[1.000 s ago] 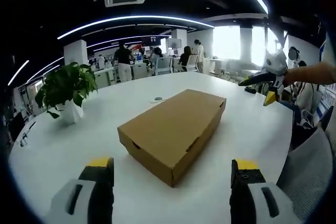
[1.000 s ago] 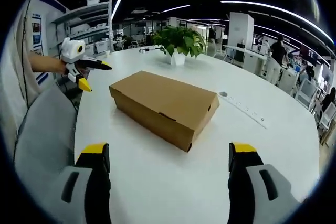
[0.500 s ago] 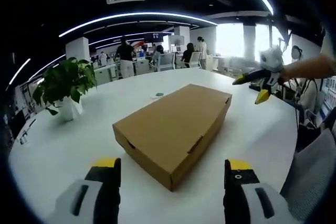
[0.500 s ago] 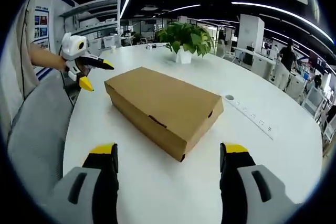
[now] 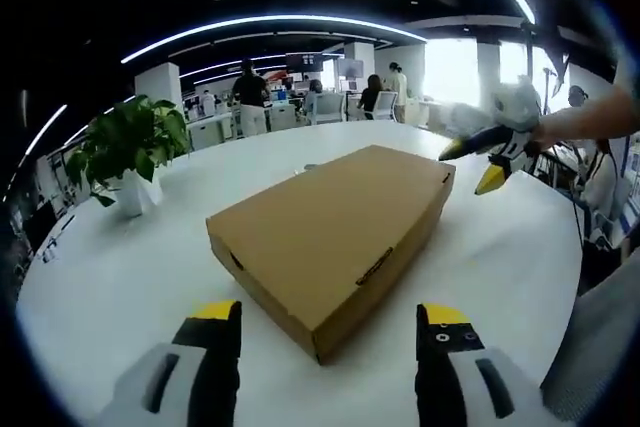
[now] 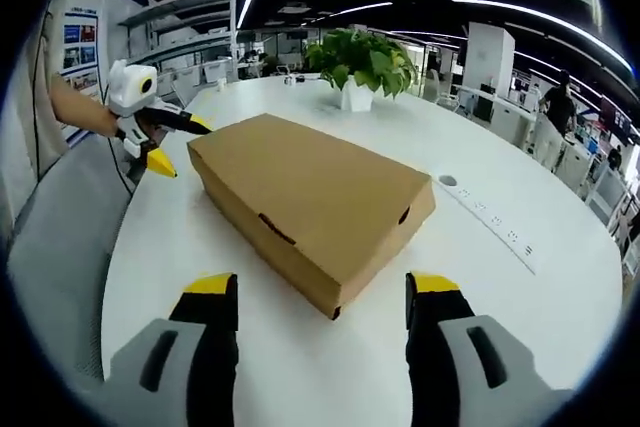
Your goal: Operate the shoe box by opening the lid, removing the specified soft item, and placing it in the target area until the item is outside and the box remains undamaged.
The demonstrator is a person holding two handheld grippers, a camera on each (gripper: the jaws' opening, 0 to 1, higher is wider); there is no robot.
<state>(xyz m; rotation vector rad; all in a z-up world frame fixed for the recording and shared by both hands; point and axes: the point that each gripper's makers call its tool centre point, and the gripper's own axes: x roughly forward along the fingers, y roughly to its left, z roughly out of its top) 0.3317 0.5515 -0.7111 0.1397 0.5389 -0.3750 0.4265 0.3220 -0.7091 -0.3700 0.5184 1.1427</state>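
In the left gripper view, a potted plant point(image 5: 128, 152) stands at the far left on the white table point(image 5: 90, 297), well apart from the shoe box point(image 5: 335, 232). The box is plain brown cardboard with its lid down, lying flat near the middle of the table with one corner pointing toward the camera. The left gripper point(image 5: 328, 322) hovers just short of that near corner, its two yellow-tipped jaws spread wide with the corner between them and not touching it. Further right, the right gripper point(image 5: 487, 159) comes in above the far end of the box, held by a person's forearm; its yellow tips look slightly parted, though motion blur makes this hard to judge there. People stand and sit at desks in the background.

In the right gripper view, the left gripper point(image 6: 165, 142) shows at the left, beside the far left end of the shoe box point(image 6: 310, 197), near it but apparently not in contact. The closed box lies diagonally on the white table point(image 6: 560, 297). The right gripper point(image 6: 322, 295) is at the bottom, jaws clearly apart, with the nearest corner of the box between them, untouched. The potted plant point(image 6: 362, 65) stands beyond the box. To the right of the box a long power strip point(image 6: 490, 224) lies flat on the table.
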